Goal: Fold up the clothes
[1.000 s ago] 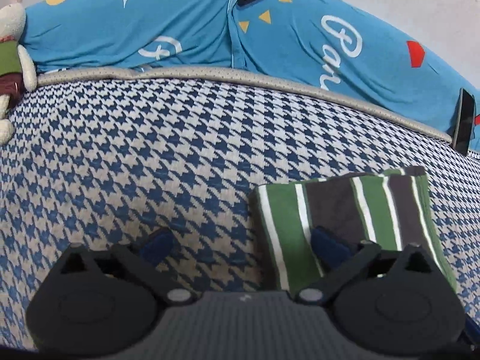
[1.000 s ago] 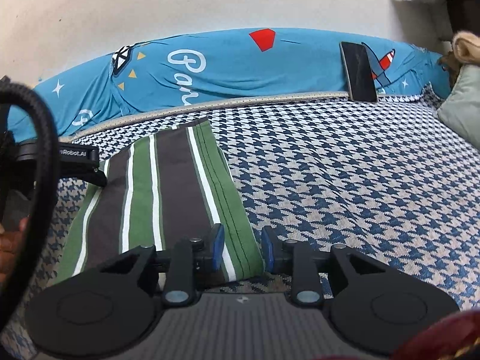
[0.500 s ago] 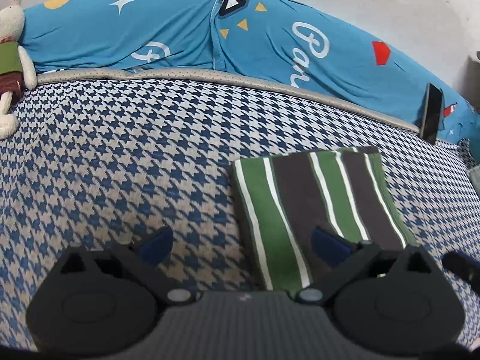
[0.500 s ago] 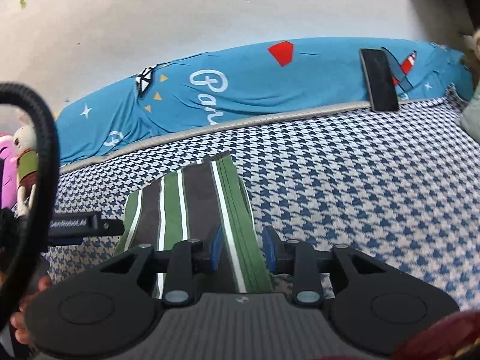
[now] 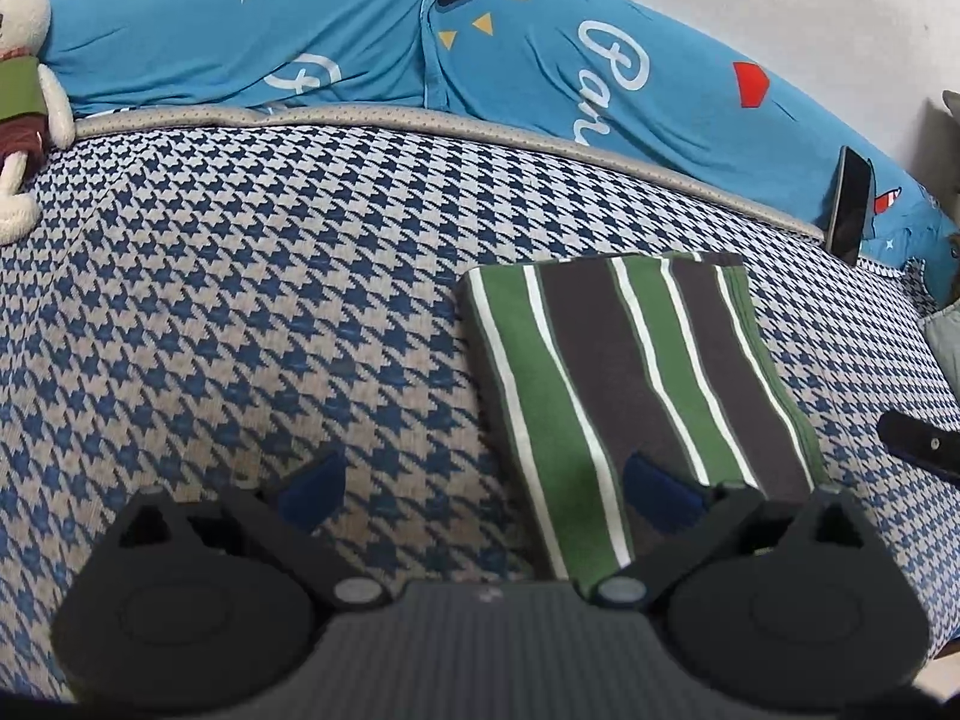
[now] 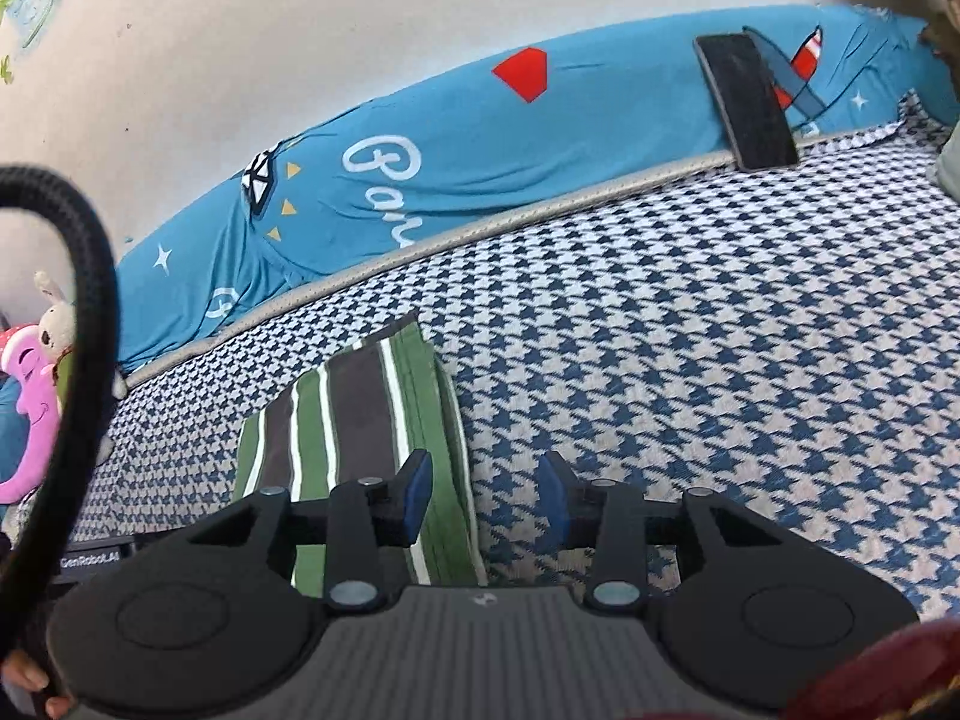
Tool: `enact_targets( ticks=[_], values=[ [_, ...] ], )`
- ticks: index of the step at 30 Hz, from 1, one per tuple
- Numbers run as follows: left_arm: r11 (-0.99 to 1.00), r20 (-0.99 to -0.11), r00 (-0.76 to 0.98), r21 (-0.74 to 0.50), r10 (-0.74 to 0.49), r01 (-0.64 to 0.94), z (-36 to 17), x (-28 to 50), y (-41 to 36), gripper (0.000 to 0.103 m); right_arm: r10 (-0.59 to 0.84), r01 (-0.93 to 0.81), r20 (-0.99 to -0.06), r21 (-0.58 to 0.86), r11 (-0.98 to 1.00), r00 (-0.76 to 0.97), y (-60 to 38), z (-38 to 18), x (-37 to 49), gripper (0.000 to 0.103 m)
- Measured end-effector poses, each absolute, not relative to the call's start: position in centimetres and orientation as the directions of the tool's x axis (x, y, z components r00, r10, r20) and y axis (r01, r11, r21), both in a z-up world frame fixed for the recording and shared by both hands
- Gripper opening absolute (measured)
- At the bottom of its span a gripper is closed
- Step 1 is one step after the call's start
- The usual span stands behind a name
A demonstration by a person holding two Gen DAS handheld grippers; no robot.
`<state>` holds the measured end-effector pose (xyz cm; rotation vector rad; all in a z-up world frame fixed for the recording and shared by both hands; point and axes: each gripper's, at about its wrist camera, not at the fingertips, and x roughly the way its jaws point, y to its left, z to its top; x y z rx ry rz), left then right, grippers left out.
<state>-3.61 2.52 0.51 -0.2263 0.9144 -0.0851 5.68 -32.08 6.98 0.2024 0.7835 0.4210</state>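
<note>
A: Start closest in. What are the tools doing?

B: The left gripper (image 5: 483, 489) has its jaws spread wide and holds nothing; one blue pad hangs over the striped garment (image 5: 630, 384), the other over the houndstooth bedcover (image 5: 240, 276). The right gripper (image 6: 483, 495) is also parted and empty, straddling the garment's right edge, one pad above the green stripe.

A: And the garment itself?

B: Already folded into a neat rectangle, lying flat on the bedcover, its long sides running away from both cameras. Well beyond its far end sits the blue cushion (image 5: 360, 42), with a dark phone (image 5: 849, 204) leaning against it to the far right, and a plush rabbit (image 5: 21, 90) to the far left.

A: How would it handle?

B: Soft, light and limp, I'd judge; layers could slip apart. Best pinched at the near corners, through every layer, one gripper each. Whether the near edge is a fold or loose hems I can't tell; the gripper bodies hide it.
</note>
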Motion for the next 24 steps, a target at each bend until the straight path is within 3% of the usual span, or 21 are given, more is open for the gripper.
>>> enact_targets(
  ticks=[11,24],
  values=[
    [0.977,-0.804,0.575,-0.211,-0.153,-0.036,-0.4,-3.4,1.5,0.103,0.472,-0.349,-0.657,0.32,0.881,0.589,-30.3,6.2,5.3,0.046],
    [0.993,-0.807,0.586,-0.112,-0.073,-0.032,-0.6,-4.0,0.0,0.103,0.451,-0.335,-0.679,0.306,0.891,0.579,-29.9,5.7,5.7,0.047]
  ],
)
